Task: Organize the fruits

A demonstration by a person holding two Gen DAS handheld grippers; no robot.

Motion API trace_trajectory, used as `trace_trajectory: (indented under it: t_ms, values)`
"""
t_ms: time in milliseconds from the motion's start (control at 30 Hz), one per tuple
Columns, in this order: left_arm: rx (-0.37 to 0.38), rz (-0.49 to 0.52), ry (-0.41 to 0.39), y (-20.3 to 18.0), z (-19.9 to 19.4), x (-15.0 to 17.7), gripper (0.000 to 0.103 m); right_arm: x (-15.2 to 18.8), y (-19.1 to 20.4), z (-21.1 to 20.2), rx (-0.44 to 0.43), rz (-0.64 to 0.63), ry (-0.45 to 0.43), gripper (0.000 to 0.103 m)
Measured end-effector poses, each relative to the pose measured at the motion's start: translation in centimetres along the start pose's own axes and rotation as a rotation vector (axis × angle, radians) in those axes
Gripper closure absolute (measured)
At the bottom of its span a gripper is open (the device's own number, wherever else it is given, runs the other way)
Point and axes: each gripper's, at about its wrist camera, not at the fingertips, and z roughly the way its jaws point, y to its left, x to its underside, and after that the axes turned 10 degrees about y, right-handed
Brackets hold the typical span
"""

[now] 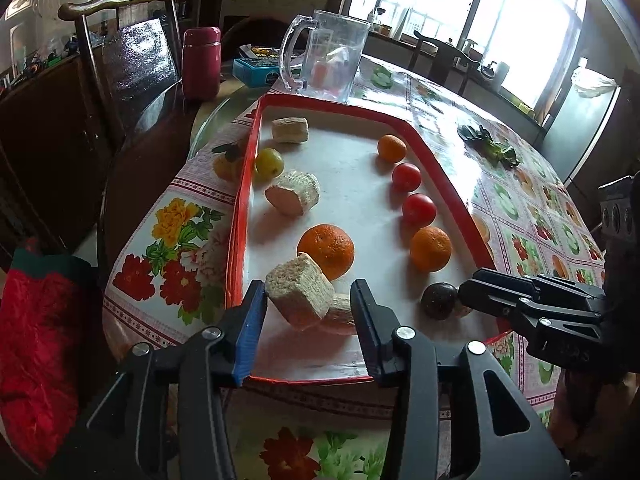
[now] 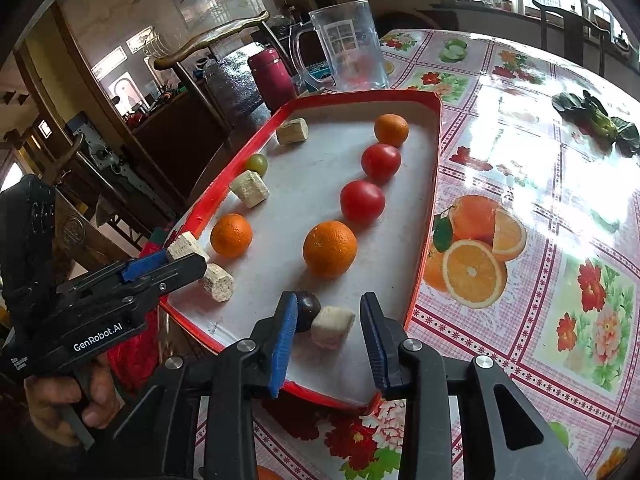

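Your left tongs [image 1: 308, 304] stand parted around a tan block [image 1: 300, 296] in the red tray [image 2: 436, 168], unpressed; right tongs [image 2: 329, 334] gape beside a dark plum [image 2: 308, 310], another block [image 2: 332, 326] between them; oranges [image 2: 330, 248] and tomatoes [image 2: 362, 202] line beyond.

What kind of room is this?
Probably a dining room in a home: a round table with a flowered tablecloth, wooden chairs around it, and a glass pitcher beside a red tray of fruit.
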Motion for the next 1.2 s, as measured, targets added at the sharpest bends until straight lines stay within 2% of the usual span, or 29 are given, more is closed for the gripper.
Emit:
trace_trajectory:
  t_ms: [167,300,400,533,667,867,933,1133,1200]
  values:
    - [0.013,0.002,-0.008,0.3,-0.5,0.6,0.059,0.4,-0.1,-1.0,0.007,-0.003,-0.022,0.059]
    - [0.012,0.015,-0.024,-0.1,-1.1,1.0,0.053,0.6,-0.2,-1.8,0.009,-0.015,-0.038,0.057]
    - [0.011,0.032,-0.035,-0.4,-1.6,1.4,0.053,0.8,-0.4,-2.5,0.009,-0.03,-0.051,0.054]
    - [0.008,0.041,-0.047,-0.7,-2.3,2.2,0.051,1.1,-0.8,-3.2,0.013,-0.059,-0.061,0.046]
    - [-0.016,0.058,-0.054,-0.9,-2.7,3.1,0.032,1.4,-1.1,-3.8,0.013,-0.089,-0.08,0.037]
    - [-0.014,0.063,-0.059,-1.4,-3.3,4.3,0.028,2.0,-0.6,-5.0,-0.004,-0.199,-0.122,0.018]
    - [-0.016,0.089,-0.062,-1.9,-3.4,4.6,0.023,2.2,-0.2,-5.3,-0.012,-0.253,-0.133,0.017]
    - [-0.019,0.155,-0.088,-3.2,-4.3,5.6,0.022,2.1,0.0,-5.7,-0.056,-0.339,-0.121,0.012]
    - [-0.042,0.169,-0.095,-3.7,-4.6,5.8,0.021,2.2,0.1,-5.7,-0.076,-0.36,-0.116,0.012]
